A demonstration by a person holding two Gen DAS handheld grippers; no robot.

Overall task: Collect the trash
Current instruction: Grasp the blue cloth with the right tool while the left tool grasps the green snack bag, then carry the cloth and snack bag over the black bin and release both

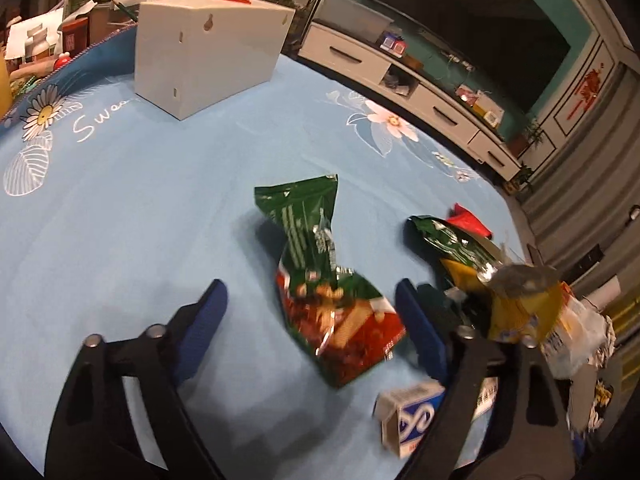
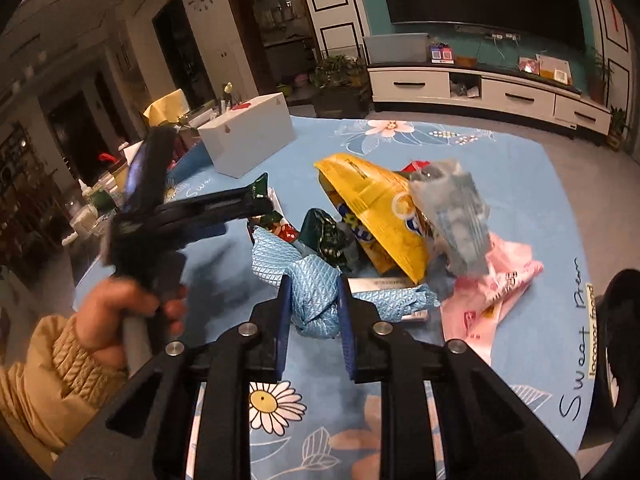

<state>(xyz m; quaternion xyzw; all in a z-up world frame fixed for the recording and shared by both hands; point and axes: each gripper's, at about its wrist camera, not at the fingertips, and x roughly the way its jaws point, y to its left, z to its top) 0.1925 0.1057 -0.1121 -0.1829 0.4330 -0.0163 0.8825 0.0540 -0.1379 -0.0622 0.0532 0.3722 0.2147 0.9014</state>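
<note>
A green and red snack bag lies crumpled on the blue flowered tablecloth. My left gripper straddles it, jaws wide, with neither pad pressing on it. In the right wrist view that left gripper hangs over the pile's left side, held by a hand. My right gripper is shut on a crumpled light-blue quilted sheet. Beyond it lie a yellow bag, a grey plastic wrapper, a dark green bag and a pink bag.
A white box stands at the table's far side, with clutter behind it. A small white and blue carton lies near my left gripper's right finger. A second green bag and a red scrap lie near the table's right edge.
</note>
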